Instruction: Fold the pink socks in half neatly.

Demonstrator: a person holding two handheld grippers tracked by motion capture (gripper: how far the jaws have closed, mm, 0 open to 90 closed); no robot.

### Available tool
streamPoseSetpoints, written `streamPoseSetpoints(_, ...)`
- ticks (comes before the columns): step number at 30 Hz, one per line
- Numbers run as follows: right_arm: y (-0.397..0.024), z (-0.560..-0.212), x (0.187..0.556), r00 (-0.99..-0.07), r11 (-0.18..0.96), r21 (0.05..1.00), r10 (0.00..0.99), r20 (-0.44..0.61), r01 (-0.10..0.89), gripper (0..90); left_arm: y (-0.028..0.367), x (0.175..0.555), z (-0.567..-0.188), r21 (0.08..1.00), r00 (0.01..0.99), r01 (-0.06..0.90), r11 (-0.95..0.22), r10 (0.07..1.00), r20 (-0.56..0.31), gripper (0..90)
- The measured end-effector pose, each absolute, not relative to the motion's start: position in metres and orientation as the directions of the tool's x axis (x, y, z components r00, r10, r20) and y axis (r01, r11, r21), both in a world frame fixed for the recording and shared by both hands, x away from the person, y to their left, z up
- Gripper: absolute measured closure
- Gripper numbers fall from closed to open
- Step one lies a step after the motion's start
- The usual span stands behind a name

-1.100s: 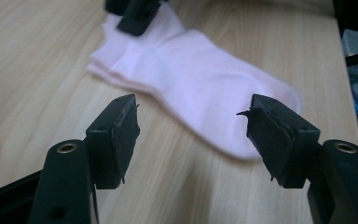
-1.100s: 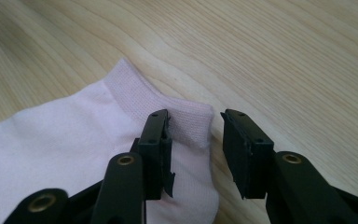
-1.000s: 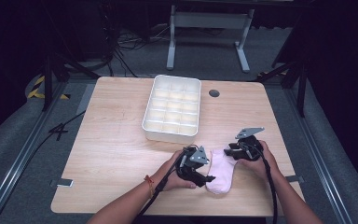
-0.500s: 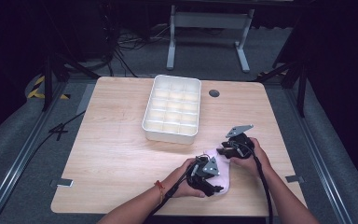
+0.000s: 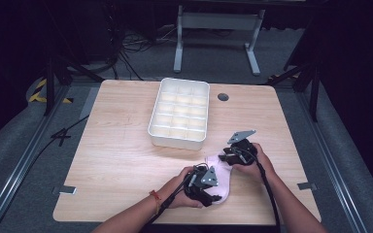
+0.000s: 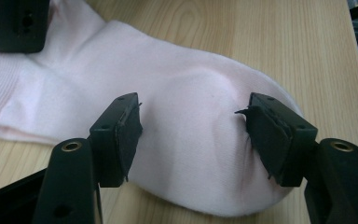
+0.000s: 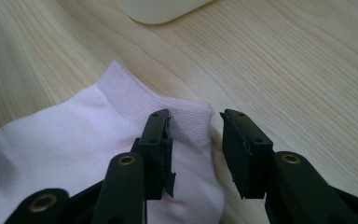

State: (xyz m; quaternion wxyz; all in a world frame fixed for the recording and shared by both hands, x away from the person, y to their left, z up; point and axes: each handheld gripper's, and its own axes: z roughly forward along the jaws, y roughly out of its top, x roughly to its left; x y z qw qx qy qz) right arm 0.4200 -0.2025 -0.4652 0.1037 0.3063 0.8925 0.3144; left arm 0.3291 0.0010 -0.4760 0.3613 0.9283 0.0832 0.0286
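We see pale pink cotton sock (image 5: 223,171) flat on light wooden bench (image 5: 126,150), just near side of white plastic compartment tray (image 5: 180,112). Left tool (image 5: 205,190) over sock's toe end, farthest from tray; jaws spread, toe bulge between them, pads not pressing. Right tool (image 5: 229,154) at ribbed cuff (image 7: 186,116), end nearest tray; jaws apart, straddling cuff corner, not pinching.

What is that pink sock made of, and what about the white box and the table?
The sock looks like soft knitted cloth, maybe cotton: it has a ribbed cuff and wrinkles gently. The white box looks like smooth, slightly shiny plastic, moulded into many little compartments. The table shows pale wood grain with a matte finish, though it could be a printed wood-look top.
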Motion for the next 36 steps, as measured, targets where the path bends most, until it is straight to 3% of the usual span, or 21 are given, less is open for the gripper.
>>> streamPoseSetpoints(5, -0.196, -0.467, 0.421, -0.801, 0.604, 0.636, 0.598, 0.039, 0.481, 68.3, 0.019, 0.327, -0.476, 0.680, 0.980, 0.145, -0.719, 0.200, 0.002, 36.3)
streamPoseSetpoints(14, -0.193, -0.467, 0.423, -0.811, 0.610, 0.632, 0.583, 0.050, 0.478, 70.0, 0.046, 0.320, -0.466, 0.659, 0.971, 0.158, -0.735, 0.237, 0.031, 37.6)
streamPoseSetpoints(23, -0.186, -0.465, 0.423, -0.816, 0.631, 0.618, 0.578, 0.029, 0.469, 75.9, 0.045, 0.308, -0.463, 0.665, 0.980, 0.106, -0.739, 0.191, 0.056, 44.8)
streamPoseSetpoints(28, -0.183, -0.465, 0.424, -0.819, 0.633, 0.622, 0.573, 0.024, 0.461, 80.4, 0.038, 0.305, -0.470, 0.640, 0.981, 0.088, -0.763, 0.178, 0.077, 44.0)
streamPoseSetpoints(36, -0.179, -0.464, 0.424, -0.819, 0.634, 0.628, 0.574, 0.011, 0.452, 81.6, 0.037, 0.312, -0.473, 0.652, 0.978, 0.140, -0.746, 0.206, 0.026, 39.0)
